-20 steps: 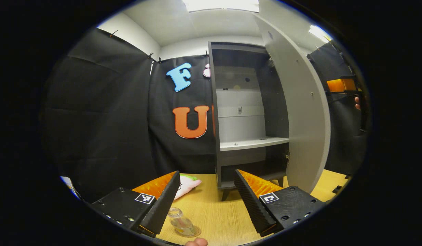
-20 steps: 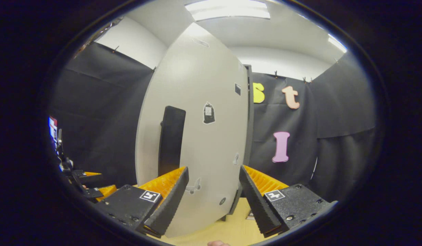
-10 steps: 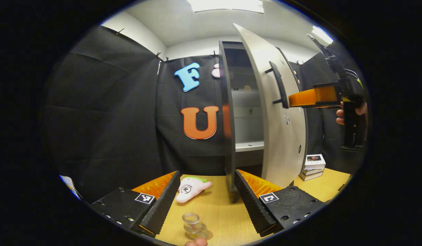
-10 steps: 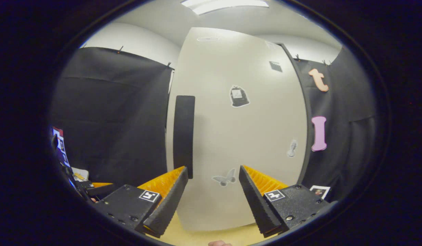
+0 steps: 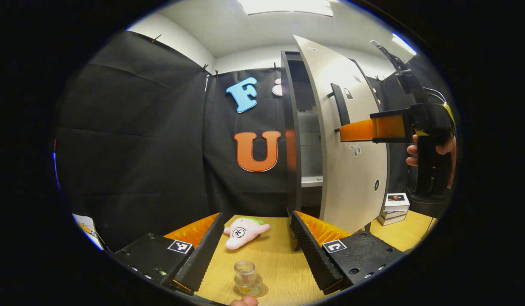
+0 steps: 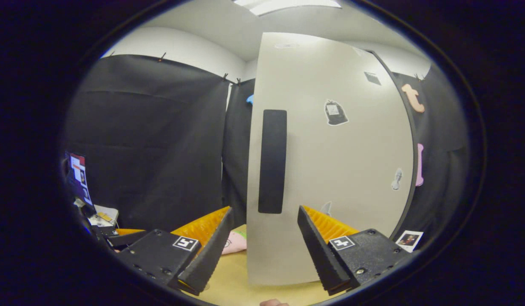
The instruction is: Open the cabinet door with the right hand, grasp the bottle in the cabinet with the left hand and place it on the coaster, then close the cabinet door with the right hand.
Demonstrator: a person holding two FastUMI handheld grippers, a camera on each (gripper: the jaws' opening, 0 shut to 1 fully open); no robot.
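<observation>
In the left gripper view my left gripper (image 5: 253, 250) hangs low over the wooden table (image 5: 279, 259) with its jaws spread wide and nothing between them. Just ahead, between the fingers, the small clear bottle (image 5: 246, 278) stands upright on the coaster (image 5: 262, 291) — apart from both fingers. A little farther back a pink plush toy (image 5: 244, 227) lies on the table near the foot of the cabinet (image 5: 291, 140). The cabinet door (image 5: 351, 140) stands partly ajar, a narrow slice of shelf visible inside. My right gripper (image 5: 345, 131) is held up against the door's outer face, just beside the dark handle (image 5: 338, 104). In the right gripper view my right gripper (image 6: 264, 244) is also spread wide, gripping nothing — the door (image 6: 330, 161) and its handle (image 6: 273, 161) are straight ahead. A stack of small boxes (image 5: 392, 208) sits beyond the door.
</observation>
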